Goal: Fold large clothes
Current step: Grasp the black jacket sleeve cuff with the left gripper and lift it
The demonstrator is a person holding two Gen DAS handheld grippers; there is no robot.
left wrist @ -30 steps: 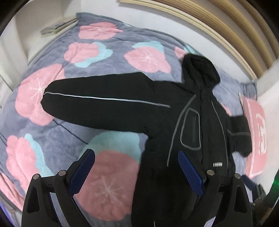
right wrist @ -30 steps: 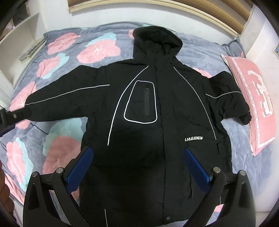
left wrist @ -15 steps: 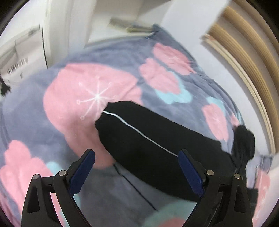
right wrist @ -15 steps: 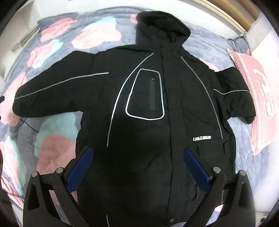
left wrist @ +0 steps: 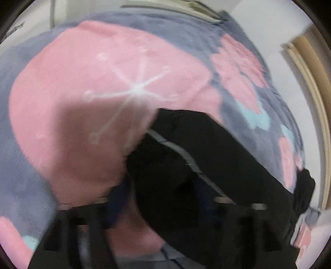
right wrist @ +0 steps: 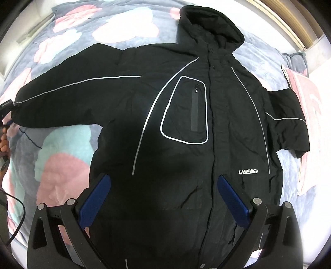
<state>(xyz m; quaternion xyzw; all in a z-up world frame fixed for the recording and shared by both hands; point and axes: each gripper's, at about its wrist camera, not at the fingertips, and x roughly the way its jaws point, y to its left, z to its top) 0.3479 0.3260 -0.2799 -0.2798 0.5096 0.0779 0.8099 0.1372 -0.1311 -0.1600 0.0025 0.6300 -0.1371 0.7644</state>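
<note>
A black hooded jacket (right wrist: 186,128) with thin white piping lies front up and spread flat on a flowered blanket (right wrist: 66,149). Its long sleeve (right wrist: 62,103) stretches to the left; the other sleeve (right wrist: 289,124) is bent at the right. My right gripper (right wrist: 163,198) is open and empty, hovering over the jacket's lower front. In the blurred left wrist view, my left gripper (left wrist: 163,198) is down at the sleeve cuff (left wrist: 175,155), with the cuff lying between its blue fingers (left wrist: 118,198). The blur hides whether they have closed. The left gripper also shows at the sleeve end in the right wrist view (right wrist: 6,111).
A pink pillow (right wrist: 308,115) lies at the right edge of the bed beside the bent sleeve. A wooden headboard (right wrist: 289,27) and white wall run behind the hood. A white shelf unit (left wrist: 62,8) stands past the blanket's left side.
My left gripper has swung from over the jacket's side to the end of the long sleeve and dropped onto the cuff. My right gripper has moved slightly closer over the jacket's front.
</note>
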